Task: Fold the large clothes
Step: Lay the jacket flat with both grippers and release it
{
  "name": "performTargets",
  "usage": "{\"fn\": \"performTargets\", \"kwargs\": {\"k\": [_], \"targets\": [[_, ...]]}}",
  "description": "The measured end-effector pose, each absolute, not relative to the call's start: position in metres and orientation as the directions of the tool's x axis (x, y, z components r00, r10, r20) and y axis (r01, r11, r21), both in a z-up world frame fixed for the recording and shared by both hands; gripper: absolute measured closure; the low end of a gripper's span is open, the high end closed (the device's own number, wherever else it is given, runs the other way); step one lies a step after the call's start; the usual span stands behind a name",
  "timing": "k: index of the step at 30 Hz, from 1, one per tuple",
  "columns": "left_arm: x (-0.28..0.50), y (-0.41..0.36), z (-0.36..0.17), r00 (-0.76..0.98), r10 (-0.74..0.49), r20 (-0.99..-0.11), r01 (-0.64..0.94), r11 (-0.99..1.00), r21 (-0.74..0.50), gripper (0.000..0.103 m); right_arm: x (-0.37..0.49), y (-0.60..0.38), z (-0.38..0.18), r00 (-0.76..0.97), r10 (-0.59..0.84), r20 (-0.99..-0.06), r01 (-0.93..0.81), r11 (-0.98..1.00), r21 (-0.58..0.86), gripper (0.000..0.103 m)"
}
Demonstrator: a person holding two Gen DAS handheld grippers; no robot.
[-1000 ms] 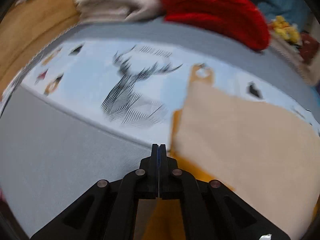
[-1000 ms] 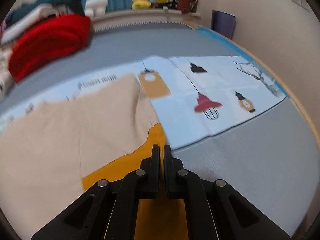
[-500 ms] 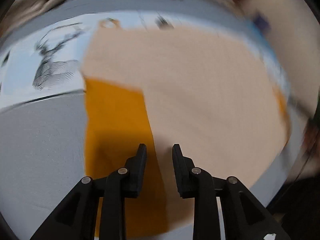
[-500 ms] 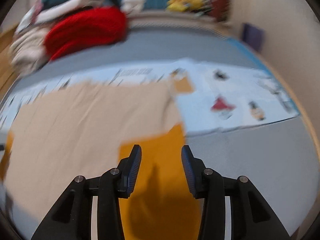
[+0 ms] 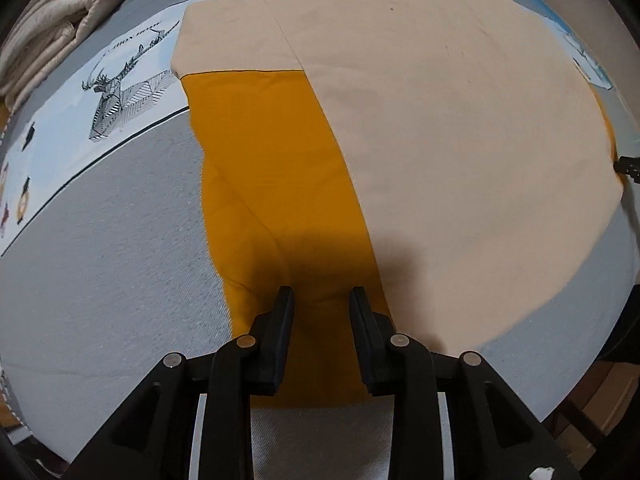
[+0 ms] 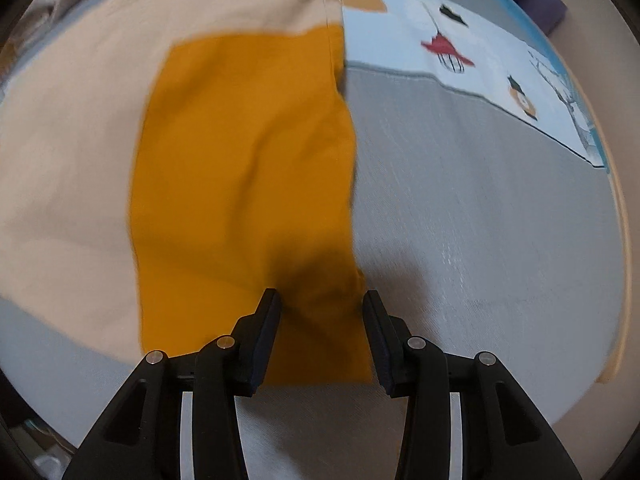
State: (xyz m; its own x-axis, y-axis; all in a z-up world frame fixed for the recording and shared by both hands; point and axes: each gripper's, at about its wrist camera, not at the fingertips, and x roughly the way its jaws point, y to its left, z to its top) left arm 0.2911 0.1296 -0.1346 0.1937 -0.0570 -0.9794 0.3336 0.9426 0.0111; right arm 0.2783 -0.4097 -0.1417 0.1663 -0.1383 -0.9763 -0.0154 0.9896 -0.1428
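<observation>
The left gripper (image 5: 320, 294) is spread apart and holds nothing; its two black fingers (image 5: 280, 320) hover over the near end of the mustard-yellow panel (image 5: 272, 168) of the garment (image 5: 460, 140). The right gripper (image 6: 320, 298) is likewise spread, with nothing between its fingers (image 6: 264, 320), and sits above the near right corner of the same garment's other mustard-yellow panel (image 6: 240, 160).

The garment lies flat on the grey bed cover (image 5: 100, 260). In the left wrist view, its beige section extends forward and to the right of the gripper, with the yellow strip running away along its left side. In the right wrist view, the beige section (image 6: 72, 120) lies to the left and the yellow strip runs straight ahead.

Beyond the garment lies a pale blue printed sheet (image 6: 460, 40), showing a stag drawing (image 5: 120, 92). Folded cream fabric (image 5: 52, 28) sits at the far left.
</observation>
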Motion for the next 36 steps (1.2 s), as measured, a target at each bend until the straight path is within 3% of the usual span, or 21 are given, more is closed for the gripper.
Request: {"fn": "performTargets", "kwargs": {"k": [5, 12, 17, 20, 24, 30, 36], "targets": [[0.286, 0.128, -0.131, 0.203, -0.022, -0.979, 0.343, 0.938, 0.049, 0.075, 0.278, -0.408, -0.138, 0.156, -0.171, -0.973, -0.007, 0.985, -0.175, 0.060], [0.289, 0.136, -0.129, 0.198, -0.011, -0.980, 0.350, 0.935, 0.060, 0.075, 0.292, -0.385, -0.096, 0.360, -0.126, -0.924, -0.027, 0.989, -0.145, 0.060], [0.284, 0.144, -0.123, 0.206, 0.044, -0.978, 0.334, 0.936, 0.112, 0.075, 0.296, -0.362, -0.147, 0.156, -0.256, -0.954, -0.133, 0.952, -0.277, 0.060], [0.269, 0.140, -0.102, 0.321, 0.117, -0.940, 0.343, 0.911, 0.231, 0.079, 0.300, -0.351, -0.133, 0.191, -0.276, -0.942, -0.127, 0.945, -0.302, 0.060], [0.252, 0.148, -0.049, 0.478, 0.110, -0.871, 0.258, 0.931, 0.259, 0.078, 0.298, -0.326, -0.081, 0.374, -0.233, -0.898, -0.079, 0.956, -0.281, 0.060], [0.206, 0.145, 0.013, 0.638, 0.067, -0.767, 0.038, 0.992, 0.118, 0.078, 0.263, -0.236, -0.007, 0.630, -0.048, -0.775, -0.127, 0.978, -0.164, 0.060], [0.169, 0.112, -0.030, 0.643, 0.018, -0.765, 0.009, 0.999, 0.032, 0.078, 0.246, -0.175, -0.043, 0.591, 0.010, -0.806, -0.108, 0.992, -0.067, 0.060]]}}
